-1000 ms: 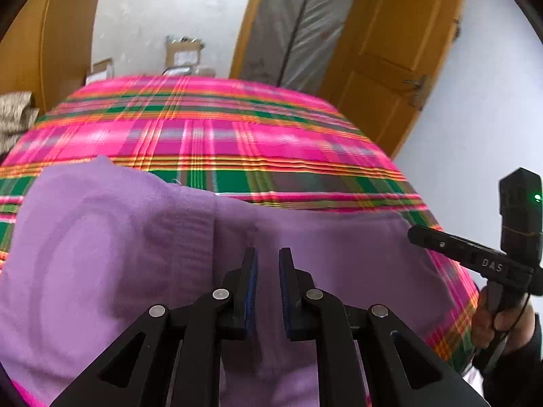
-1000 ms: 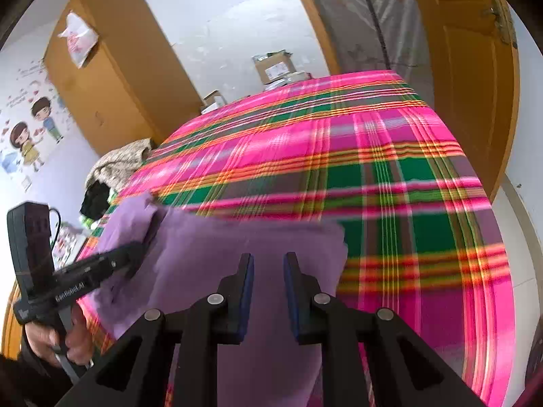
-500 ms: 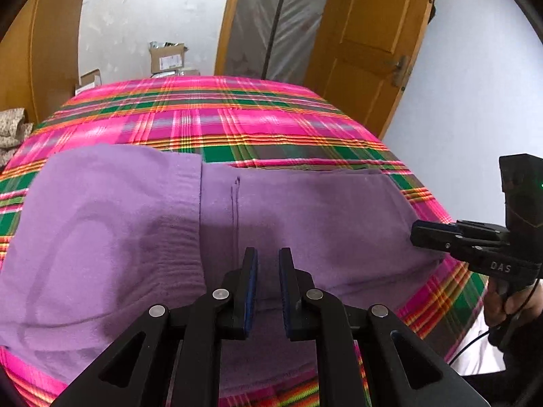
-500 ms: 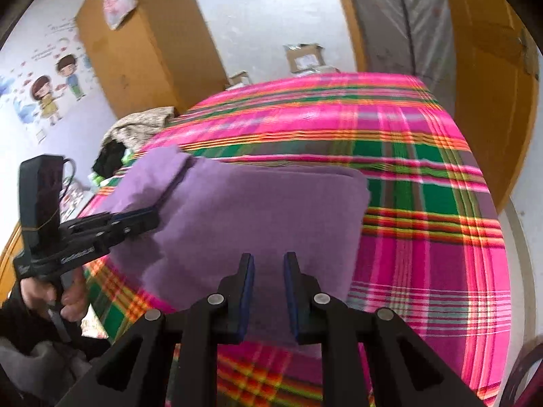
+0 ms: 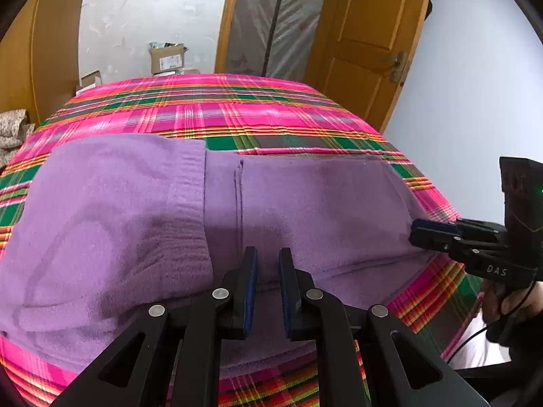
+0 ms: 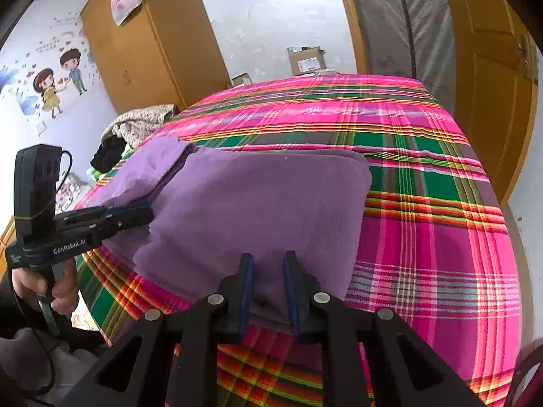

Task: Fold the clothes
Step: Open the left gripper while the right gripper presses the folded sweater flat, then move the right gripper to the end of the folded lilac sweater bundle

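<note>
A purple knit garment (image 5: 135, 220) (image 6: 254, 203) lies folded on the pink and green plaid bed cover (image 5: 237, 108) (image 6: 424, 237), near its front edge. A ribbed hem runs across its left half in the left wrist view. My left gripper (image 5: 268, 254) (image 6: 149, 215) is shut on the garment's near edge, with fabric bunched between its blue pads. My right gripper (image 6: 268, 257) (image 5: 414, 234) is shut on the near right corner, where purple cloth fills the gap between its fingers. Both grippers sit low, close to the bed.
A heap of clothes (image 6: 135, 125) lies beside the bed on the left, in front of a wooden wardrobe (image 6: 146, 51). Cardboard boxes (image 5: 168, 57) stand past the far end. A wooden door (image 5: 366, 51) is at the right. A hand (image 6: 54, 288) holds the left gripper.
The garment, held up close to both cameras a second ago, has come down and now lies flat on the bed. Both grippers sank with it, still gripping its near edge.
</note>
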The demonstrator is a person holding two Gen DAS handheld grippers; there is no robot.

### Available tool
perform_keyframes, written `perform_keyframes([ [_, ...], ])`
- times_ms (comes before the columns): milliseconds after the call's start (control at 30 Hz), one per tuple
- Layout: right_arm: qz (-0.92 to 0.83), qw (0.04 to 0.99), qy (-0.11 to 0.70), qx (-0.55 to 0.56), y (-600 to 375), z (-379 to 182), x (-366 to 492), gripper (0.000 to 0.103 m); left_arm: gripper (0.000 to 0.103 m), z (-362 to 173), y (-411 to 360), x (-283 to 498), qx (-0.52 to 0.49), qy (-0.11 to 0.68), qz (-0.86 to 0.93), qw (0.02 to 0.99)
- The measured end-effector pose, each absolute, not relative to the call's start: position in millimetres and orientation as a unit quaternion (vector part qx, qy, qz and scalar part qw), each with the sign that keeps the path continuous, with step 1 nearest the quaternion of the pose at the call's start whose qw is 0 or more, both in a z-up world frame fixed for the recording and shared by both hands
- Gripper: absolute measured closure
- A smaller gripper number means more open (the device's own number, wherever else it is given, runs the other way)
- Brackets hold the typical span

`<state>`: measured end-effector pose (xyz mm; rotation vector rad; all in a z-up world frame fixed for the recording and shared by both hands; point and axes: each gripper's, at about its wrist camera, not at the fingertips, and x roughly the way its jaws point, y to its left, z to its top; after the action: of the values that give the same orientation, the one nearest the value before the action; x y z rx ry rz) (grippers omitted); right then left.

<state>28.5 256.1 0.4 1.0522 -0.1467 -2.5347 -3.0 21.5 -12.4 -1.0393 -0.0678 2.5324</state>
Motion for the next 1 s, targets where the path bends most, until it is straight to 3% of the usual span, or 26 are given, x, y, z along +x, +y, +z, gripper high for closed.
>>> perform_keyframes([
  [400,-0.913,0.191,-0.066,0.353,251.1,-1.4,32.3,0.075,0.09,-15.3,25.3,1.1,-0.353,-0.013,0.915,0.194],
  [1000,-0.911,0.161,-0.148,0.35,279.5,14.2,39.6,0.075,0.09,-2.1,25.6,10.1,-0.363,0.002,0.919,0.157],
])
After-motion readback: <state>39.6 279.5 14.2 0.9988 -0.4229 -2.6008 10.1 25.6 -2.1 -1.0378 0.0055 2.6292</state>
